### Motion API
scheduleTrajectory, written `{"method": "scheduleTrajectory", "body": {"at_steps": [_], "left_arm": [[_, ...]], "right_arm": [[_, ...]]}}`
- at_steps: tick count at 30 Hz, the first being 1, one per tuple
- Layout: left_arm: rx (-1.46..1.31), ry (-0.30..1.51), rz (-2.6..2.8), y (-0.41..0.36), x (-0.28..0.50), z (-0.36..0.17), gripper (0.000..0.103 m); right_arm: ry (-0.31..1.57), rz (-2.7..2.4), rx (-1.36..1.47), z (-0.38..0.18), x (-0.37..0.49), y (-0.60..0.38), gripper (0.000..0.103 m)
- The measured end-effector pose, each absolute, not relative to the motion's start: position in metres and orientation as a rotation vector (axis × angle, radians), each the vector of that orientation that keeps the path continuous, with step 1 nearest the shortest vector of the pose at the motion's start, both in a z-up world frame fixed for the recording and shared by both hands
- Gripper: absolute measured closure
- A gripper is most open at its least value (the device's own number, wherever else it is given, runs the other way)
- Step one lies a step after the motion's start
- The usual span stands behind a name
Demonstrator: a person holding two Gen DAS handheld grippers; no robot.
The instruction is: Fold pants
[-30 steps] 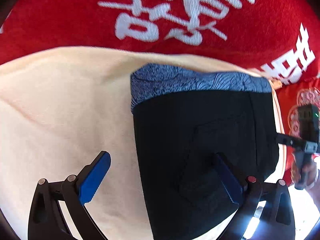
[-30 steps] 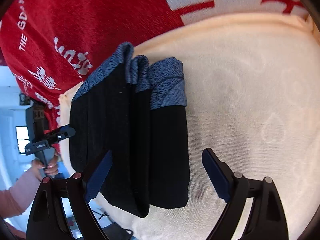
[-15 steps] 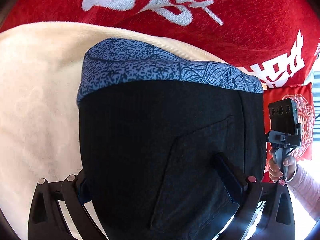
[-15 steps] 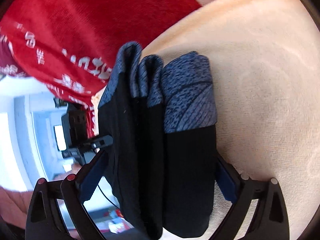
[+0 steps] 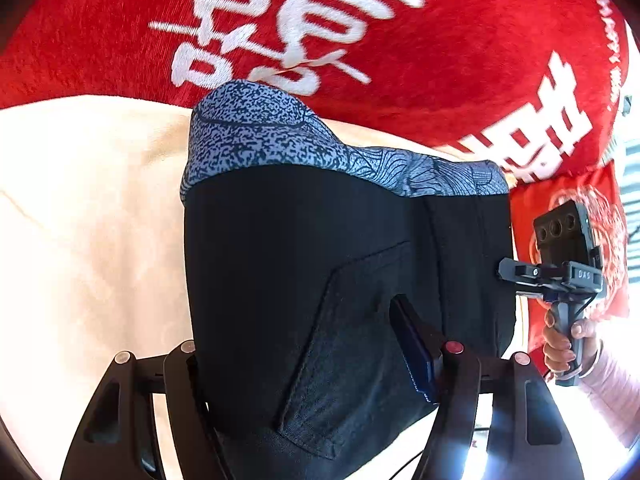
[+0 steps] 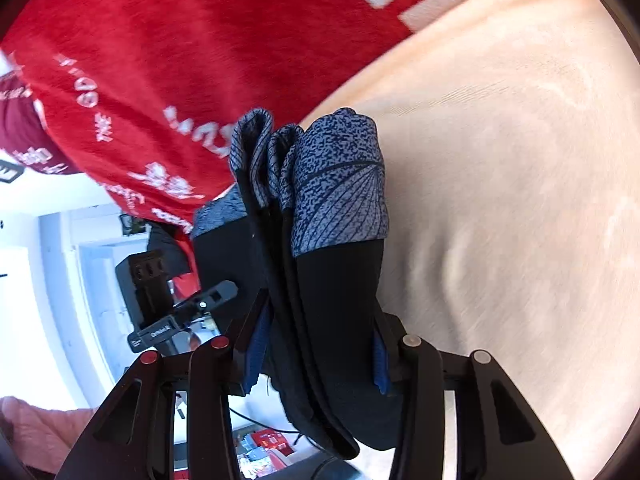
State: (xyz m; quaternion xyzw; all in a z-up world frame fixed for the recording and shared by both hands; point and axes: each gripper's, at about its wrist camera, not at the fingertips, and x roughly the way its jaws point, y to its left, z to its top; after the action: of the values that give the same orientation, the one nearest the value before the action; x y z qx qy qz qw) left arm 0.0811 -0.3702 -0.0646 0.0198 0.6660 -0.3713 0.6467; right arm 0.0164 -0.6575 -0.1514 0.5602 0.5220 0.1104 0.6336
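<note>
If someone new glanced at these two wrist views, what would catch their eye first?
Probably the folded black pants with a blue-grey patterned waistband, filling the middle of both views, with the left gripper and the right gripper closed on the bundle's near end, their jaws having just been closing. Behind lies a bright red plush blanket with white lettering, above a cream towel.

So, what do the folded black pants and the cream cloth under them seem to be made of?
The folded black pants look like matte woven fabric, maybe cotton blend: faint ribbed weave, stitched pocket, with a smoother printed blue-grey waistband. The cream cloth looks like soft terry or fleece: fuzzy nap, faint embossed shapes.
</note>
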Motion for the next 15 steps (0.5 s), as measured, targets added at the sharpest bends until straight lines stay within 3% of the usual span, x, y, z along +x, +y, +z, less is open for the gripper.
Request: {"method": "scheduleTrajectory", "body": {"at_steps": [8, 11, 15], "left_arm": [[0.069, 1.526, -0.838, -0.315, 0.047, -0.037, 0.032], [0.140, 1.533, -0.725, -0.294, 0.037, -0.053, 0.026], [0.168, 1.533, -0.575, -0.261, 0.031, -0.068, 0.026]], "right_arm": [[1.152, 0.227, 1.365, -0.122, -0.034, -0.613, 0.056], [1.235, 0.122, 1.338, -0.134, -0.047, -0.600, 0.053], [1.313, -0.060, 1.260, -0.137, -0.049, -0.588, 0.035]]}}
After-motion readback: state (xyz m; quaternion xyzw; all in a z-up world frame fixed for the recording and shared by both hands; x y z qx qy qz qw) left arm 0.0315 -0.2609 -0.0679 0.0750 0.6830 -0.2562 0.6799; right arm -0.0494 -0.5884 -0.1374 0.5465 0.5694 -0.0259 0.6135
